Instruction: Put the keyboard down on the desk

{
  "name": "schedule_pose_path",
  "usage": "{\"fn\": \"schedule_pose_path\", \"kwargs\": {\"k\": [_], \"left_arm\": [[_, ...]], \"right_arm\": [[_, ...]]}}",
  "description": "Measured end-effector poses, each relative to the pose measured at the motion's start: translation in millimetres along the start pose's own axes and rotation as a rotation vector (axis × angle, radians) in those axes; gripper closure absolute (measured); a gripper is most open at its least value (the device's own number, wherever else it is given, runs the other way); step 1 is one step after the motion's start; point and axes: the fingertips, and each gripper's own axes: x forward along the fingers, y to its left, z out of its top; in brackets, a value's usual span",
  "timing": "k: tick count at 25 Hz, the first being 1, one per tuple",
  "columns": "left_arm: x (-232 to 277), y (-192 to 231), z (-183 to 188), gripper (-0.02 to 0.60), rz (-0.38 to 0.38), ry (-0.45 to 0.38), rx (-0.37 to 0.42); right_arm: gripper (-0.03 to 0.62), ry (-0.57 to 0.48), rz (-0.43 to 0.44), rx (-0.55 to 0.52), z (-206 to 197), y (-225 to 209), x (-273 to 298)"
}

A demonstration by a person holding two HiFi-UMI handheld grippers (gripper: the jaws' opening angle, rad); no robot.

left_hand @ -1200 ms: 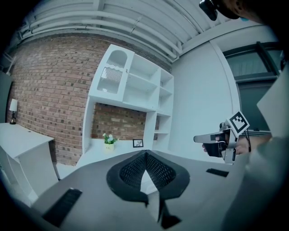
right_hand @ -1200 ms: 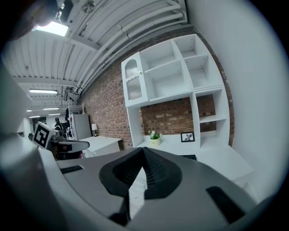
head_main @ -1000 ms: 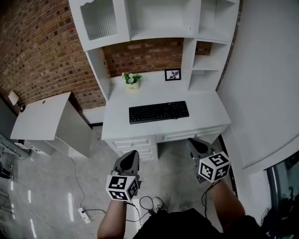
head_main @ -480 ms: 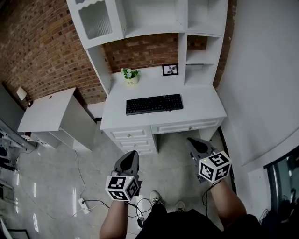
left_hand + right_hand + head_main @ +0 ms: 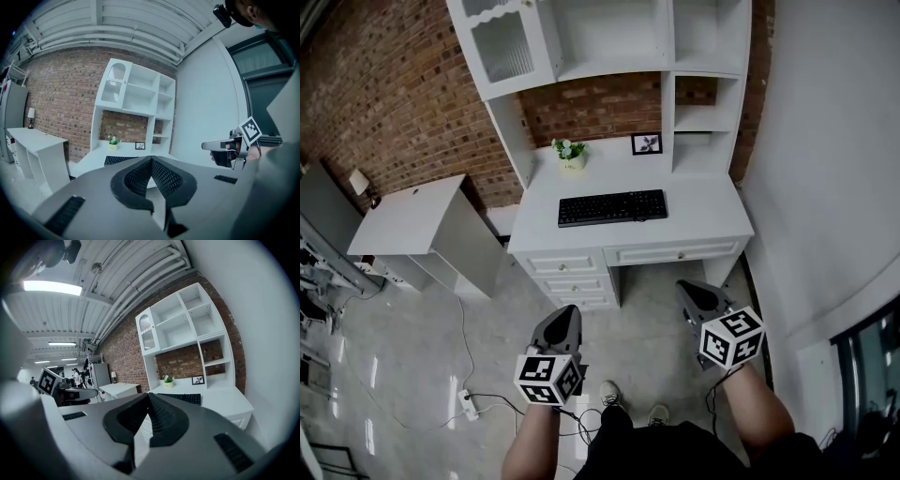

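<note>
Stands back from the white desk point(image 5: 698, 223), a gripper in each hand, both low over the glossy floor point(image 5: 412, 356) and well apart from the furniture. Carries nothing in the left gripper point(image 5: 565, 309): jaws pressed together along the ribbed pads, no gap between them in the left gripper view. Carries nothing in the right gripper point(image 5: 688, 287) either: jaws closed tip to tip, empty. Points both grippers toward the desk, roughly side by side, marker cubes point(image 5: 548, 378) nearest the wrists.

Already on the desk: the black keyboard point(image 5: 612, 207), flat, lengthwise along the desktop, nearer the front edge than the back, touched by neither gripper. Below the desktop: white drawers point(image 5: 572, 281). Behind the keyboard, towards the back of the desk: a small potted plant point(image 5: 571, 153) to the left, a framed picture point(image 5: 647, 143) to the right, both apart from the keyboard. Above: a white shelf hutch point(image 5: 609, 42) with open compartments and one glass-fronted door at the left. Behind all this, a red brick wall point(image 5: 394, 94). Left of the desk, a separate white side table point(image 5: 408, 217). On the floor near the feet: a power strip point(image 5: 469, 405) with a trailing cable, and the toes of two shoes point(image 5: 609, 394).
</note>
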Motion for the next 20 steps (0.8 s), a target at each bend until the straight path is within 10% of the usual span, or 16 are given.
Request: {"fn": "schedule_pose_path", "kwargs": {"k": [20], "left_arm": [[-13,-23,-6,0.565,0.021,-0.028,0.018]], "right_arm": [[0.577,-0.026,0.029,-0.012,1,-2,-24]]}}
